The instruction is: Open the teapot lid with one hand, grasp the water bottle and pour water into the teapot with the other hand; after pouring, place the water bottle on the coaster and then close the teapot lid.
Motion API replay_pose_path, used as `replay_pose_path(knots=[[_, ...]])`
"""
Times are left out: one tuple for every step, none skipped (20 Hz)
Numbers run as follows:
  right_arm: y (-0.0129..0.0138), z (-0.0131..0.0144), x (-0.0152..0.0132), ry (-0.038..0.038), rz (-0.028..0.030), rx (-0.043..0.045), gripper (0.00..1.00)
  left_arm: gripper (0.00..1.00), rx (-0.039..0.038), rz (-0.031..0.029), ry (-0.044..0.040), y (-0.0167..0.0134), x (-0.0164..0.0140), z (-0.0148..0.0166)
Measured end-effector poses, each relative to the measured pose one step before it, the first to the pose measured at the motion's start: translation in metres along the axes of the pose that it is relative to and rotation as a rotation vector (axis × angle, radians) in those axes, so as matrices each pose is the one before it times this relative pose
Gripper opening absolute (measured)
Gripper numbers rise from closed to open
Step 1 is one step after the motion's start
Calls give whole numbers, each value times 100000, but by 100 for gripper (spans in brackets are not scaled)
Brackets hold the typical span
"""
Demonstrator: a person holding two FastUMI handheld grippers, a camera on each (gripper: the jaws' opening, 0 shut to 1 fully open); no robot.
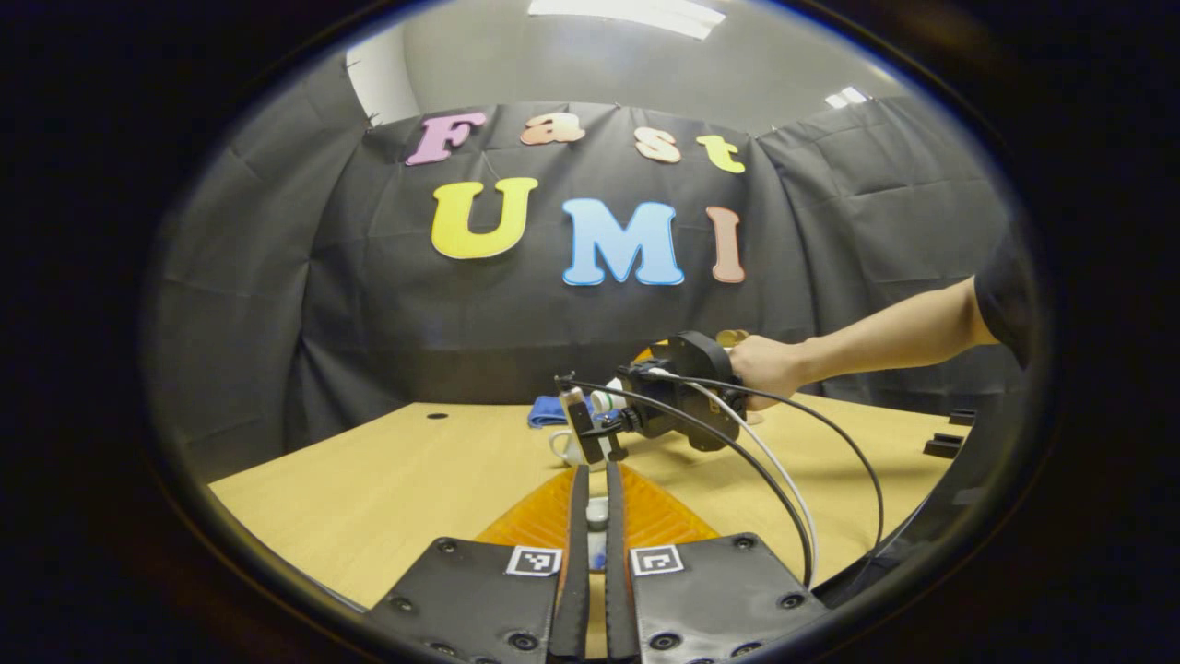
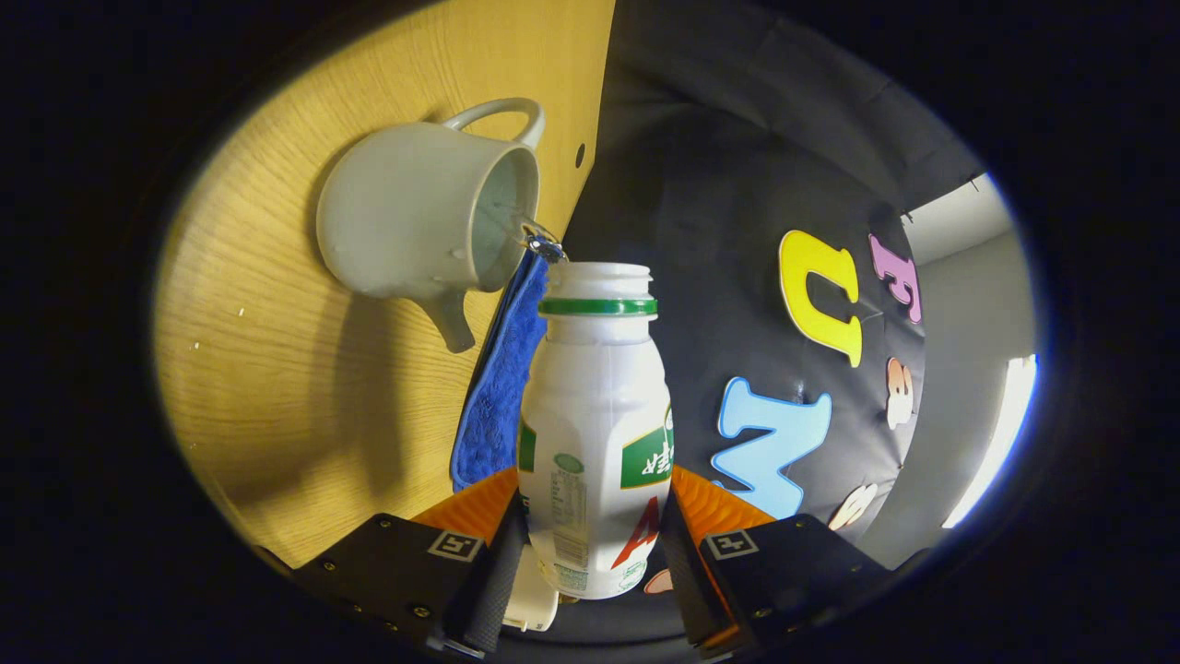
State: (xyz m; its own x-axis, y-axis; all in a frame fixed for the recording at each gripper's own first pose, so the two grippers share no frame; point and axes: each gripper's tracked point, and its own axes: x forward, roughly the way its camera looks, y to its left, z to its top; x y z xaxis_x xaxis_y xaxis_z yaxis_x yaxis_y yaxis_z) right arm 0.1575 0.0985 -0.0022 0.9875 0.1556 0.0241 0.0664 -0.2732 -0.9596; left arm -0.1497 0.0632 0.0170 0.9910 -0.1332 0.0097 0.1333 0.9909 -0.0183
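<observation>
In the right gripper view my right gripper [image 2: 595,521] is shut on a white water bottle [image 2: 595,415] with a green neck ring and no cap. The bottle is tipped sideways, and a thin stream of water runs from its mouth into the open top of the white teapot [image 2: 415,212]. A blue cloth coaster [image 2: 502,387] lies behind the teapot. In the left gripper view my left gripper [image 1: 596,475] is shut on a small whitish piece, seemingly the teapot lid [image 1: 597,513]. Beyond it a hand [image 1: 765,369] holds the right gripper [image 1: 590,433] and bottle [image 1: 608,399] over the half-hidden teapot [image 1: 564,447].
The wooden table [image 1: 369,489] stretches to the left and front. It has a small round hole [image 1: 437,416] near the back. Black blocks [image 1: 945,445] sit at its right edge. Black cloth walls close off the back.
</observation>
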Motion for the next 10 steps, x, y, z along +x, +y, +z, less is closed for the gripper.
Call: replay_pose_path(knots=[[-55,-19,38,-55,-74,-513,72,13,-95,36,-152,-30,57,146],[-39,61,-21,-138,-67,-648,72,18,12,153,51,118,-121,-82],[-116,-15,11,-5,-90,-765,72,18,38,213,42,30,152,3],[-89,-7,48,-125,-143,-940,72,18,-20,11,167,-14,-64,-92],[-151,47,-12,-1,-270,-767,72,18,21,-52,65,-5,-14,66],[-43,41,57,-189,-54,-622,72,13,146,37,39,24,20,-83],[-98,15,-4,-18,-218,-639,72,13,85,-16,-61,71,-32,109],[-113,34,9,-60,-230,-561,72,17,-6,-45,-111,-7,46,60],[-11,47,3,-307,20,-376,72,17,-27,-11,-181,32,-45,55],[-62,84,-36,-175,-162,-473,72,18,22,2,-4,-71,-36,-206]])
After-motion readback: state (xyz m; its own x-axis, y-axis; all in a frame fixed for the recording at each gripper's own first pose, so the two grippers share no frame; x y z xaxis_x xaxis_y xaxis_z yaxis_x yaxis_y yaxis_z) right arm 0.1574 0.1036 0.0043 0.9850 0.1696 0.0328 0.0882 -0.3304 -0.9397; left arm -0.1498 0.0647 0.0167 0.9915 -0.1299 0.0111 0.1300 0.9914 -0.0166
